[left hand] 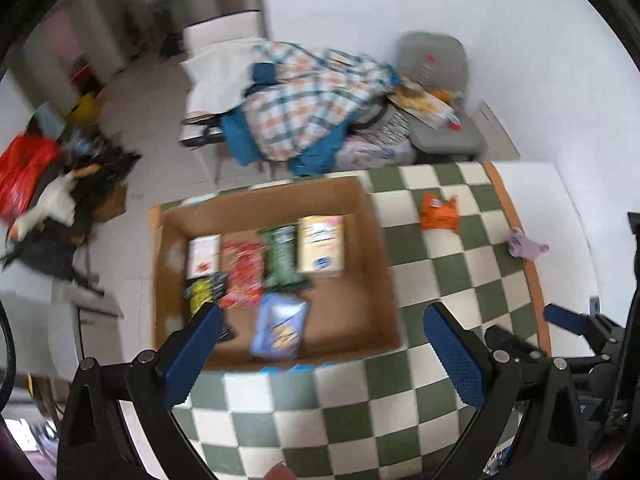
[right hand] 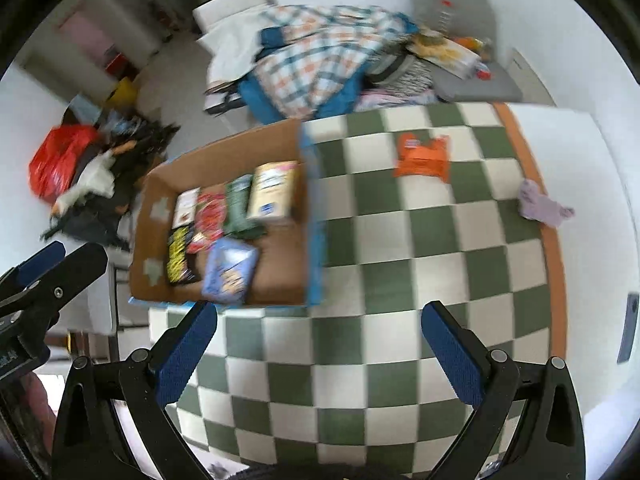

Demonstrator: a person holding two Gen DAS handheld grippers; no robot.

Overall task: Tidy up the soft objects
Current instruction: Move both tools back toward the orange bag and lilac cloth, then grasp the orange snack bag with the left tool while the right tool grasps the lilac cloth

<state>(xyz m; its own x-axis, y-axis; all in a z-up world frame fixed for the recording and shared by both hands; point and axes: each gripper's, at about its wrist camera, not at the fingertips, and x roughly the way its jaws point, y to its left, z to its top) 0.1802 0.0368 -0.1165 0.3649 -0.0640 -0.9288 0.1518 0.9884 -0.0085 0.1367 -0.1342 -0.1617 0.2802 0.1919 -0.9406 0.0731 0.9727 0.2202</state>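
A cardboard box (left hand: 376, 240) (right hand: 160, 184) sits at the left of the green-and-white checkered tablecloth (left hand: 320, 408) (right hand: 380, 260). Inside lie several soft snack packs: a blue one (left hand: 280, 326) (right hand: 230, 270), a red one (left hand: 244, 276), a green one (left hand: 282, 258), a cream one (left hand: 322, 244). An orange pack (left hand: 439, 213) (right hand: 423, 155) and a crumpled lilac cloth (left hand: 526, 245) (right hand: 543, 205) lie on the table to the right. My left gripper (left hand: 320, 316) hovers open over the box's near edge, empty. My right gripper (right hand: 320, 312) is open and empty above the cloth.
Beyond the table a chair holds a plaid blanket (left hand: 308, 96) (right hand: 320, 60) and a grey cushion (left hand: 434, 60). A red bag (left hand: 24, 176) and dark clutter lie on the floor at left. The right gripper (left hand: 576, 320) shows at the left view's right edge.
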